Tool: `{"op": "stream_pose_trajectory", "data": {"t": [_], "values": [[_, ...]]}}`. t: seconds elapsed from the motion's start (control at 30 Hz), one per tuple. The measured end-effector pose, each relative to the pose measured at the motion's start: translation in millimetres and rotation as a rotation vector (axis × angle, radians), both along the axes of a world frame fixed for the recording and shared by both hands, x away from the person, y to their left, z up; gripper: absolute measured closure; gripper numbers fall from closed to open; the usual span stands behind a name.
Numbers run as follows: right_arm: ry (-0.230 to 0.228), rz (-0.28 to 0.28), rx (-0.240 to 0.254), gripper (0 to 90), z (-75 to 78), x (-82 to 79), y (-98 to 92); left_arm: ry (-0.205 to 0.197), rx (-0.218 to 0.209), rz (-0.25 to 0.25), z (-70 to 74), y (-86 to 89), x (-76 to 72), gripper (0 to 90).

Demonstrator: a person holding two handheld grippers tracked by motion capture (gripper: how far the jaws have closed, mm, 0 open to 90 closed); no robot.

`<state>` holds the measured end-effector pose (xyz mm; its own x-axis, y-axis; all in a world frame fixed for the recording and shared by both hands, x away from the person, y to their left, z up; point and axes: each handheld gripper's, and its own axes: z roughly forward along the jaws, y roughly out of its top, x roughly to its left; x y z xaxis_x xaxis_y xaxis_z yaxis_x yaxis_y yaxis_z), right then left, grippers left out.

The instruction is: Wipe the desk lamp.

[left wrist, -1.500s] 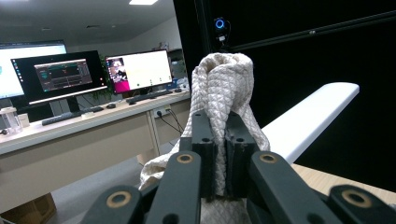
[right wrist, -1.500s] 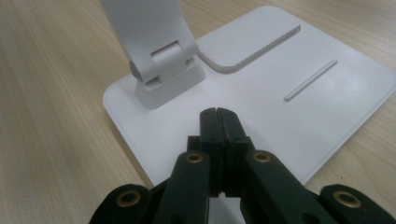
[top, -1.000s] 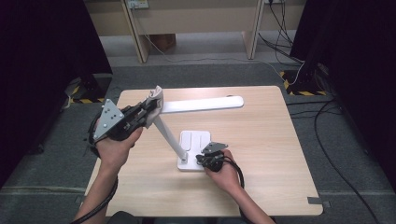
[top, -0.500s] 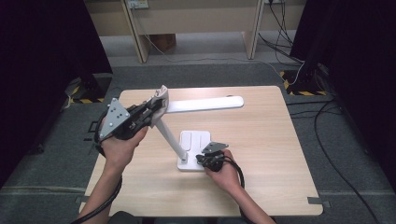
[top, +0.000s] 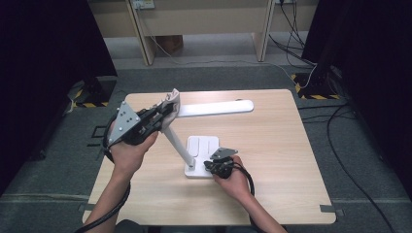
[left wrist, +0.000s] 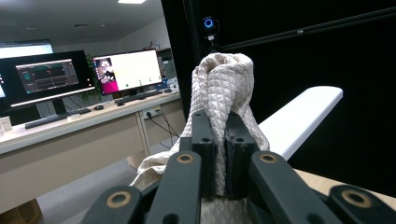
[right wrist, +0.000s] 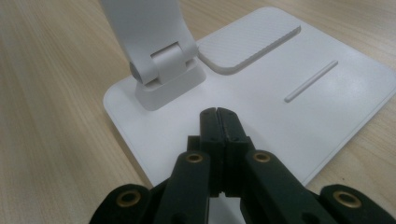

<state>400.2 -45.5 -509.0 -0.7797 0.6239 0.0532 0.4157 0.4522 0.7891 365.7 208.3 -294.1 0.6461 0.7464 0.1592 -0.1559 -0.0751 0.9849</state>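
Note:
A white desk lamp stands on the wooden table, with a flat base, a slanted arm and a long head bar. My left gripper is shut on a beige quilted cloth up at the joint between arm and head. In the left gripper view the cloth bulges above the closed left gripper, and the head bar runs off to the right. My right gripper is shut with nothing in it. Its tips rest on the lamp base near the hinge.
Black curtains flank the table. Wooden furniture legs and cables are on the grey floor behind and to the right. A desk with lit monitors appears in the left gripper view.
My left gripper with the cloth has shifted slightly to the right near the top of the lamp arm. The right gripper has stayed on the base.

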Motion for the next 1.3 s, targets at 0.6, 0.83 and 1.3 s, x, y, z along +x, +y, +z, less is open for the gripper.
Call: {"op": "stream_pose_trajectory", "data": {"t": [0.6, 0.83, 1.3], "values": [[0.005, -0.003, 0.005, 90.0, -0.3, -0.4, -0.2, -0.002, 0.005, -0.008, 0.6, -9.9, 1.6, 84.9], [0.004, -0.003, 0.005, 90.0, -0.4, -0.5, -0.2, -0.003, 0.005, -0.012, 0.7, -14.1, 2.0, 84.8], [-0.004, 0.001, 0.003, 90.0, -0.6, -0.4, -0.5, -0.002, 0.006, -0.015, 0.8, -20.9, 2.6, 84.9]]}}
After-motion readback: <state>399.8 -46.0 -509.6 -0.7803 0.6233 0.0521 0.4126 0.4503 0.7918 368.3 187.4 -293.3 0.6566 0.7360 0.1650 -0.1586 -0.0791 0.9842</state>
